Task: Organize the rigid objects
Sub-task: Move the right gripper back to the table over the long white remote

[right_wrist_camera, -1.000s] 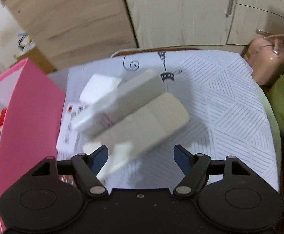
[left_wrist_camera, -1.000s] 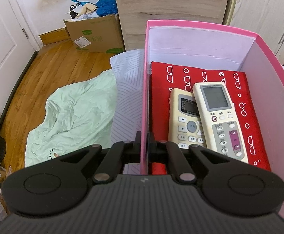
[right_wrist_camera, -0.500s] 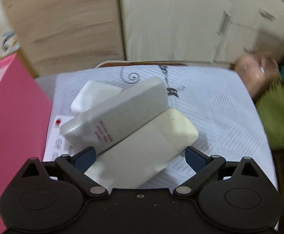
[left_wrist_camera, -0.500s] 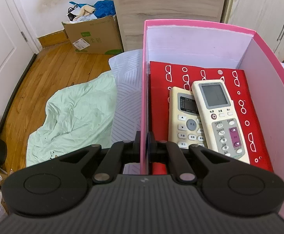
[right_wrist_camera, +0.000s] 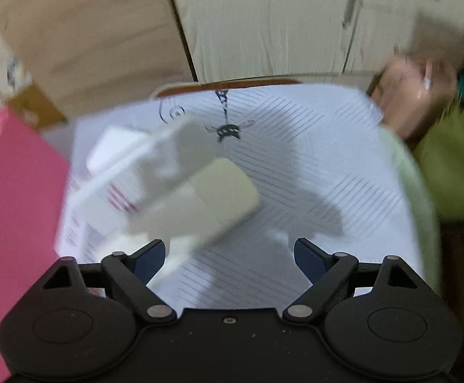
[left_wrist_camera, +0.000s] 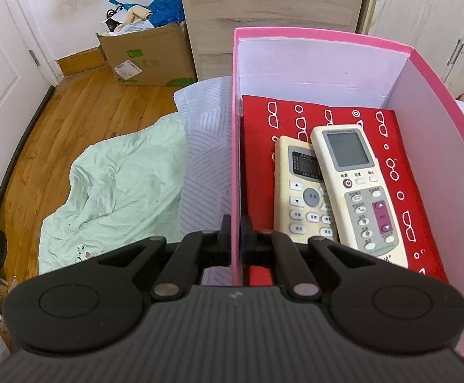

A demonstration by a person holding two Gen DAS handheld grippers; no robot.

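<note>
a pale striped bedsheet (right_wrist_camera: 311,191) carries the clutter. the left gripper (left_wrist_camera: 235,234) is clamped on the near wall of the pink box (left_wrist_camera: 439,166). the right gripper (right_wrist_camera: 228,255), its jaws closing with nothing pressed between them, hangs nearest the cream remote (right_wrist_camera: 206,201), which lies ahead and left of it, long axis slanting toward upper right.
</note>
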